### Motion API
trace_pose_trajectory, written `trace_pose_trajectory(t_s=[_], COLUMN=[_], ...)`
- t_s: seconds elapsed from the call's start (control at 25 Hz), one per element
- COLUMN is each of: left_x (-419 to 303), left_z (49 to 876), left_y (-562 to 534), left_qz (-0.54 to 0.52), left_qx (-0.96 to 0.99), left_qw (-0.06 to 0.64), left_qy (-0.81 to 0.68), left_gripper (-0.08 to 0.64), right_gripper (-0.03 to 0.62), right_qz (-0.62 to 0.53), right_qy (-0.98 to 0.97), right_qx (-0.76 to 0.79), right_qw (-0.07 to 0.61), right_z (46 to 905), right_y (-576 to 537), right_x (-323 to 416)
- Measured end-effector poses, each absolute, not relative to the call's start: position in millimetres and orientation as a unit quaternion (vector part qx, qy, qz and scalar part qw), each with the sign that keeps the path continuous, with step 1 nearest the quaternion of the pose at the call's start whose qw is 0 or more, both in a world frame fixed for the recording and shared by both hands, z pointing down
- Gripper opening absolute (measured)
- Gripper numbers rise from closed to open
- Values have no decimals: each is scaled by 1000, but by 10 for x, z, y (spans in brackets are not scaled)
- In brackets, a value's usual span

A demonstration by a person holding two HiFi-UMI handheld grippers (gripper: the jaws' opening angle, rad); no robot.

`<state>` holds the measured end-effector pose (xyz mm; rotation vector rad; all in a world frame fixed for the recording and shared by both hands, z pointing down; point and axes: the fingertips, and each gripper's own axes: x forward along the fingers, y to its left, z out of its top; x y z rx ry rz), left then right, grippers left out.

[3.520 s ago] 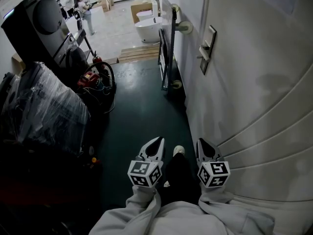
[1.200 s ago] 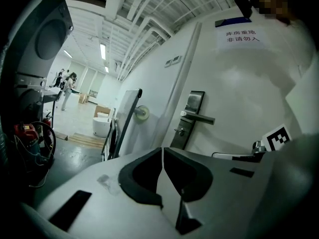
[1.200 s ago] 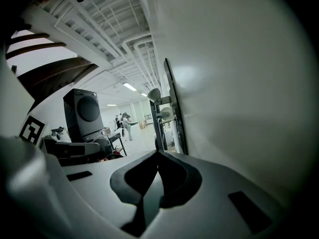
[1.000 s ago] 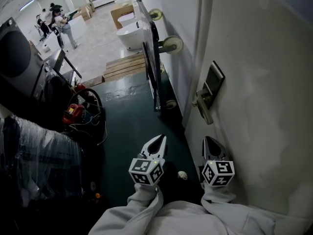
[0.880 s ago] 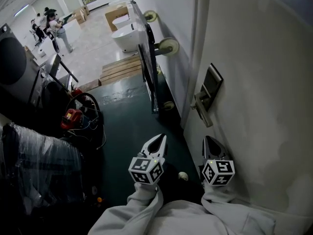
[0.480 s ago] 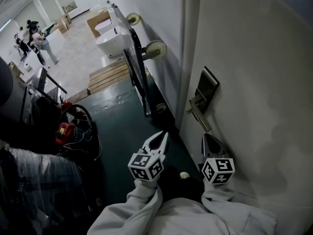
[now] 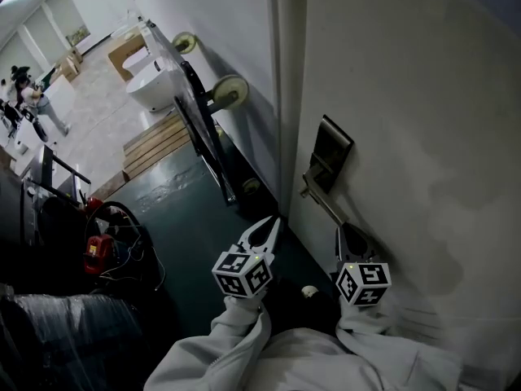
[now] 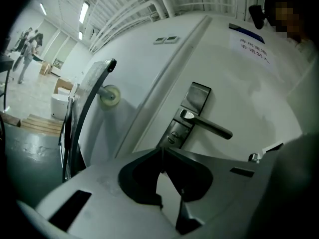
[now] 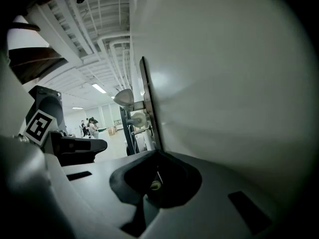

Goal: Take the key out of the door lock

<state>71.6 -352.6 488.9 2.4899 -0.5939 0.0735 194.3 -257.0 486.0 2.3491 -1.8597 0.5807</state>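
Currently, every item is placed against the lock plate [image 8: 187, 116] on the white door [image 7: 391, 96]. Lever handle [image 8: 209, 127]: mounted on the plate, pointing away from the door edge. Lock cylinder [image 8: 172, 136]: at the plate's lower end, under the lever; I cannot tell at this size whether the key sits in it. Left gripper [image 7: 264, 228]: below the plate and toward the door-edge side, clear of the door, jaws closed tip to tip with nothing between them. Right gripper [image 7: 350, 239]: below the plate, just under the free end of the lever and close along the door face; I read its jaws as together and empty too. Grey sleeves [image 7: 244, 349]: behind both grippers. Dark green floor [image 7: 187, 210]: beneath the plate. Wheeled panel frame [image 7: 195, 112]: beyond the door edge, leaning by the wall. White basin [image 7: 151, 84] and wooden pallet [image 7: 155, 141]: farther past the frame. Red tool [image 7: 98, 251]: well away from the plate, across the floor.
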Motion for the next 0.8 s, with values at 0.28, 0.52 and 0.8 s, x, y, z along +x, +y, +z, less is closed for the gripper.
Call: trace_pose_trajectory(t_s=[0.28,0.52,0.8], left_x=[895,1141,1444], left_z=[4936,4940,4820], left_y=[-3614,-3667,-3709], left_qz=[1,-50,-88], left_qx=[908,832,764], left_qw=[392,548,639], left_qy=[-148,-65,-6], left_gripper=[25,172,172], right_gripper=[52,52,52], right_qz=[193,183,183], right_qy=[-578,-576,-570], right_qx=[792,794,798], right_qw=[48,62,72], right_z=[4904,4878,4855], right_y=[-2532,-2498,-2465], right_x=[1933,1850,1841])
